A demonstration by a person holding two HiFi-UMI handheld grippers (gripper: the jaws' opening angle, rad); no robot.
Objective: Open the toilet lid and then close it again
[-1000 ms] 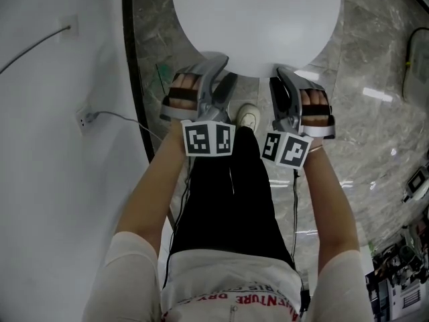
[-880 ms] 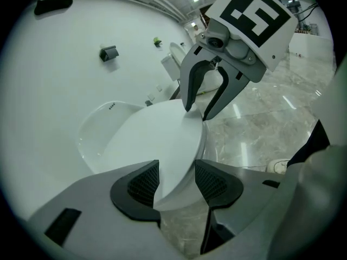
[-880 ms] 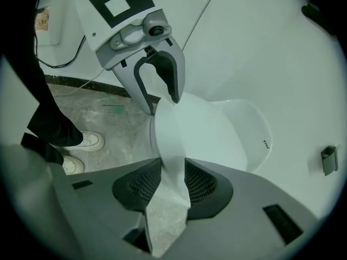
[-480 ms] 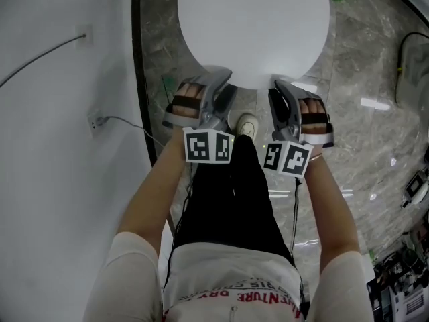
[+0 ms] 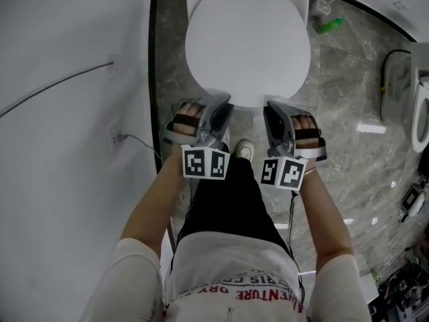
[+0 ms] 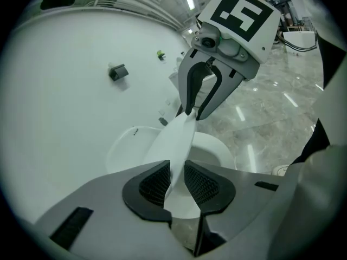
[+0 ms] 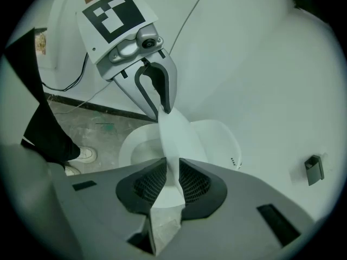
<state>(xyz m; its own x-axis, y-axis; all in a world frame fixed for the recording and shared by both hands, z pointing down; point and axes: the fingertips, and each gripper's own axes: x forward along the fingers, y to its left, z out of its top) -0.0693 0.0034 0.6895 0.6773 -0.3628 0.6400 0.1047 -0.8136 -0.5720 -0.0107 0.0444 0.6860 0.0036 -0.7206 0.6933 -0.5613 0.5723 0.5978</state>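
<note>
Your shirt: white shirt (image 5: 231, 280) fills the bottom centre of the head view, with both bare forearms reaching up the frame.
Your leg: black trouser leg (image 5: 228, 193) between the arms, ending in a pale shoe (image 5: 244, 149) on the floor (image 5: 348, 113) between the two grippers.
Marker cubes: left cube (image 5: 204, 163) and right cube (image 5: 285, 171) sit side by side at mid-frame, just above your wrists.
Your left gripper (image 6: 174, 177): jaws closing; its ribbed pads clamp the thin front edge of the toilet lid (image 5: 248, 45), left of the edge's middle.
Your right gripper (image 7: 172, 180): jaws closing too, gripping the same front edge, right of its middle and near the left gripper.
Toilet lid: white, upper centre of the head view; in both gripper views it tilts up off the seat, hinged at the far end.
Toilet seat (image 6: 214, 148): white ring below the raised lid, the bowl showing inside it.
Left wall: a thin cable (image 5: 60, 86) runs across the white surface.
Far floor: grey marble, with a green object (image 5: 332, 25) at upper right.
</note>
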